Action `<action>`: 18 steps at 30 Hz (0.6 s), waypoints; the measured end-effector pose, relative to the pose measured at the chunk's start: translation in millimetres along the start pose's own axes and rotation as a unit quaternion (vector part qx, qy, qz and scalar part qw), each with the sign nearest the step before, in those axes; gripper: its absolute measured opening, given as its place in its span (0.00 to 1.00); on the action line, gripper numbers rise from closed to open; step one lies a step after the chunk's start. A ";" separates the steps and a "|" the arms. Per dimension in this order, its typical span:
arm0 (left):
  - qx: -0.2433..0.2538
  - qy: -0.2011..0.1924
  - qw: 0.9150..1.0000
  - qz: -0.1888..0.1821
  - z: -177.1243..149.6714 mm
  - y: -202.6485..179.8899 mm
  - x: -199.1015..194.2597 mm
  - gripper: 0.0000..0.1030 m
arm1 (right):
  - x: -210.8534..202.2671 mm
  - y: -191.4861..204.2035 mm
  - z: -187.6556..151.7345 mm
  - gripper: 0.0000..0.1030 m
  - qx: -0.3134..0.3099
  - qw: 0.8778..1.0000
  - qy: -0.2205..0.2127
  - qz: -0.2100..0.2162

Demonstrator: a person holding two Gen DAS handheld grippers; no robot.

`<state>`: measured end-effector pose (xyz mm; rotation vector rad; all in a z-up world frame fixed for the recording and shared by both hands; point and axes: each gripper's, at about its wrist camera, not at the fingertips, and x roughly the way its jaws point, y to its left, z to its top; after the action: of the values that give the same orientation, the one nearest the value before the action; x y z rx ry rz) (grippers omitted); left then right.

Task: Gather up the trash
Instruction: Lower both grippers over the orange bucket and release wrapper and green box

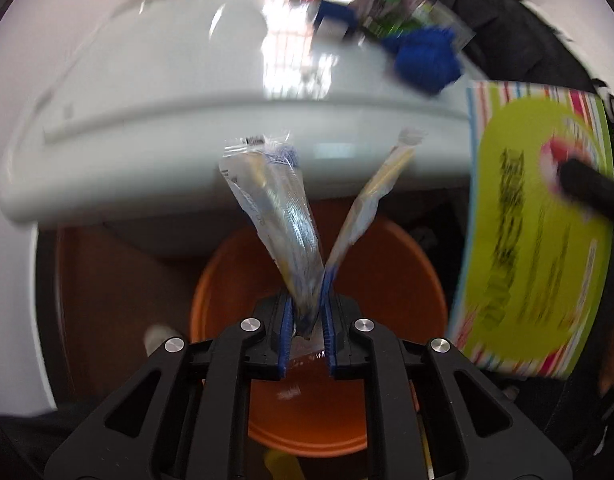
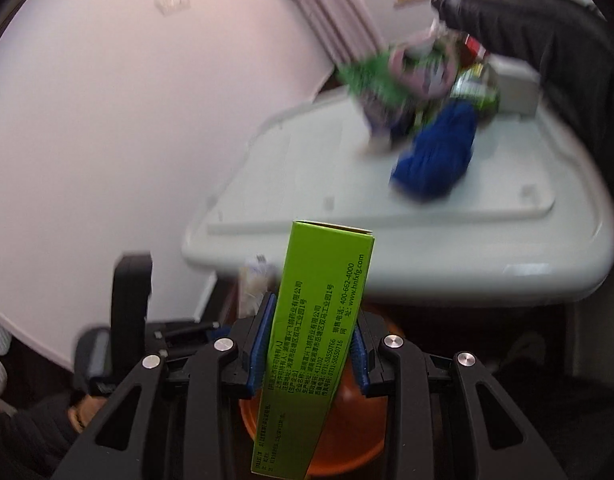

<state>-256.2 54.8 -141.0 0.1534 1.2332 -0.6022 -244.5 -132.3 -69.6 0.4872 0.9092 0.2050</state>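
My left gripper (image 1: 306, 316) is shut on a clear crinkled plastic wrapper (image 1: 283, 224) whose two ends splay upward. It hangs above an orange bin (image 1: 391, 272) below the table edge. My right gripper (image 2: 309, 340) is shut on a green cardboard box (image 2: 319, 320) with printed text, held upright over the same orange bin (image 2: 347, 420). The box also shows in the left wrist view (image 1: 535, 232) at the right, with the right gripper's black finger on it. The wrapper's tip shows beside the box in the right wrist view (image 2: 257, 280).
A white table (image 1: 187, 92) (image 2: 347, 184) carries a blue cloth (image 1: 425, 58) (image 2: 439, 152) and colourful snack packets (image 2: 407, 76) at its far side. A black chair back (image 2: 547, 28) stands behind the table. A white wall (image 2: 107, 100) is to the left.
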 end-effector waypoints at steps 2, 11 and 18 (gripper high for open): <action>0.002 0.019 1.000 0.014 -8.7 3.4 12.8 0.12 | 21.1 7.6 -12.0 0.33 -0.007 0.999 0.031 -0.012; -0.016 0.099 0.994 0.046 -29.5 11.9 53.0 0.29 | 74.0 9.1 -32.7 0.72 -0.014 0.992 0.098 -0.072; -0.014 0.145 0.989 0.018 -38.4 6.2 65.5 0.54 | 62.7 5.3 -26.1 0.71 0.000 0.995 0.076 -0.066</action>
<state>-272.2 53.5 -215.4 0.2465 1.5162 -0.5441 -227.3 -96.1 -124.7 0.4135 1.0862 0.1236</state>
